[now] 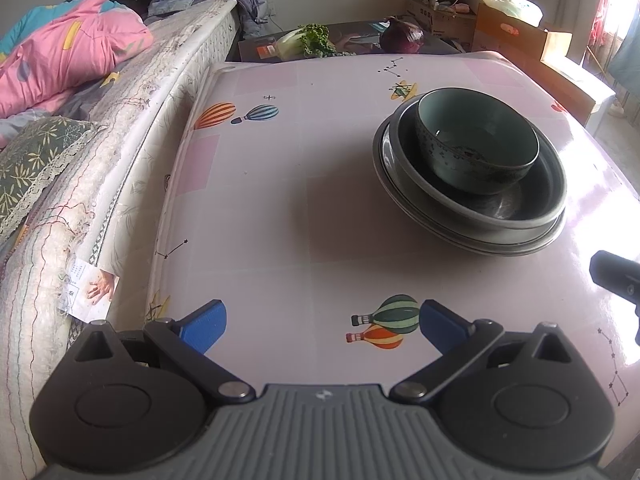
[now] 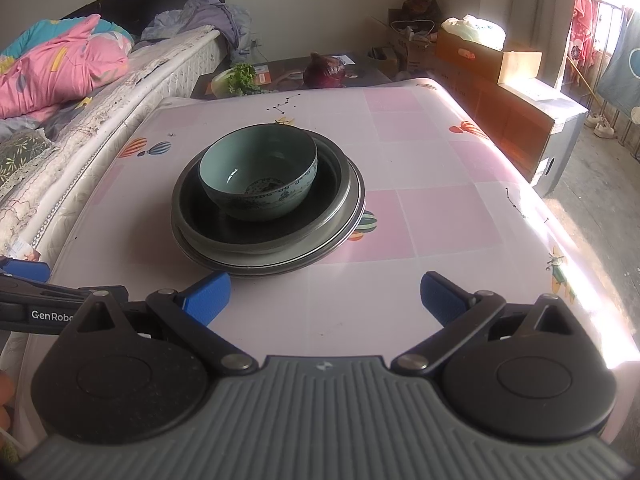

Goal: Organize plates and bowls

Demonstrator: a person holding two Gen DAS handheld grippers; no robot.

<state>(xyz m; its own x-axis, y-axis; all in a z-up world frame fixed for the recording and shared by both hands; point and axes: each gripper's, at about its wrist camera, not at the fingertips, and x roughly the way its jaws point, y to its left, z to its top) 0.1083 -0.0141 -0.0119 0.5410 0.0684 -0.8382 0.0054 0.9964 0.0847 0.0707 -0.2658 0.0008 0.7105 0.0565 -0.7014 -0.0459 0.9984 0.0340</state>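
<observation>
With both my left tongs (image 1: 322, 326) and right tongs (image 2: 325, 294) spread and empty, the bowl (image 2: 259, 176) sits nested on the stacked plates (image 2: 276, 258) mid-table (image 2: 440, 216), so I'd leave it centred, undisturbed.

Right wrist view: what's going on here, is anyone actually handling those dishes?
Not at this moment. A green bowl sits inside a dark shallow dish, which rests on stacked plates on the pink table. The right hand-held gripper and the left hand-held gripper are both open, empty, and short of the stack. The dishes look already gathered into one pile.
</observation>
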